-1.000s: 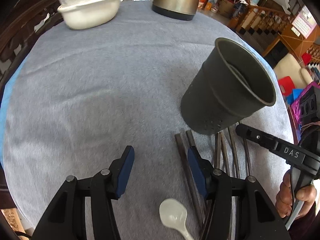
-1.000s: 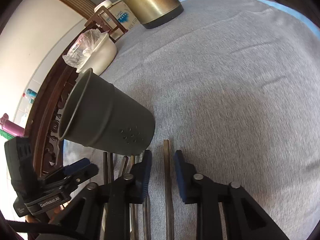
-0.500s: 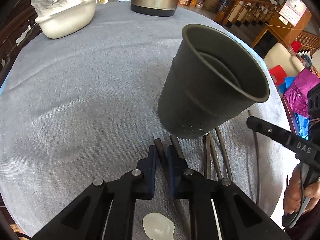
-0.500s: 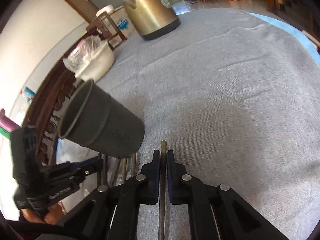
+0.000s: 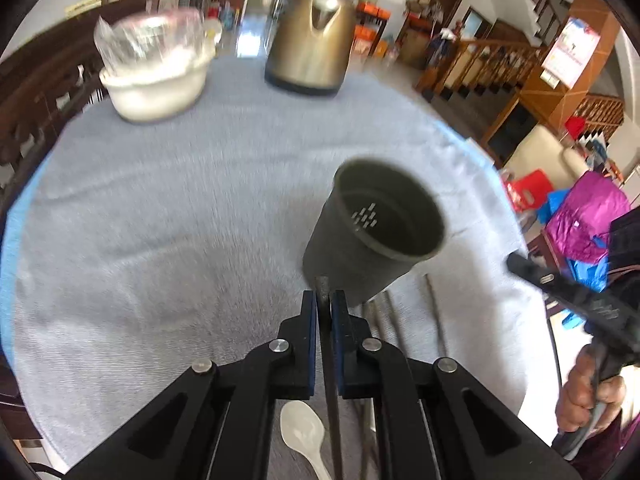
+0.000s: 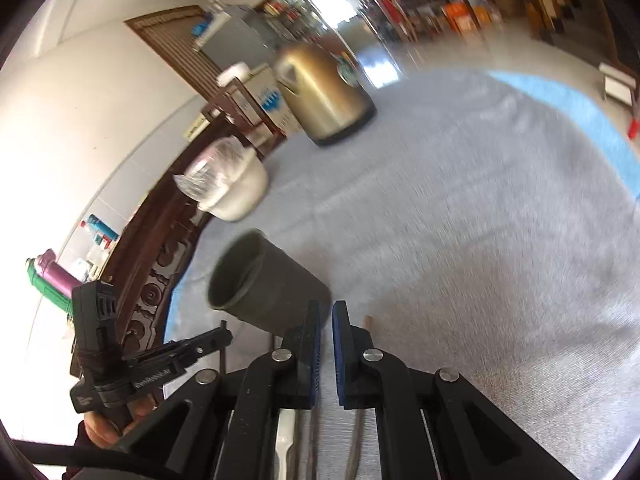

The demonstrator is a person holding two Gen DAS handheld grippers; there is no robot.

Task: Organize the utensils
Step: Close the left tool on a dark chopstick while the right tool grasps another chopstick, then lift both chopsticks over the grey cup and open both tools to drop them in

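Note:
My left gripper (image 5: 323, 296) is shut on a dark chopstick (image 5: 322, 283) and holds it above the cloth, just in front of the dark perforated utensil cup (image 5: 360, 256). The cup lies tilted on its side, mouth up and to the right. Several loose chopsticks (image 5: 386, 320) lie under it, and a white spoon (image 5: 302, 430) lies below my fingers. My right gripper (image 6: 326, 308) has its jaws nearly together, with only cloth showing between the pads. A chopstick tip (image 6: 367, 320) lies on the cloth just to their right. The cup (image 6: 276, 292) sits ahead and to the left.
A gold kettle (image 5: 312, 40) and a white bowl covered in plastic (image 5: 156, 84) stand at the far side of the round table, which has a grey cloth (image 5: 160, 220) over it. A hand (image 5: 588, 392) holds the right gripper at the table's right edge. A dark wooden chair back stands at the left.
Both grippers closed and rose, tilting up toward the room. The left took a chopstick and lifted it. The right had a chopstick between its pads half a second ago; now it lies beside them.

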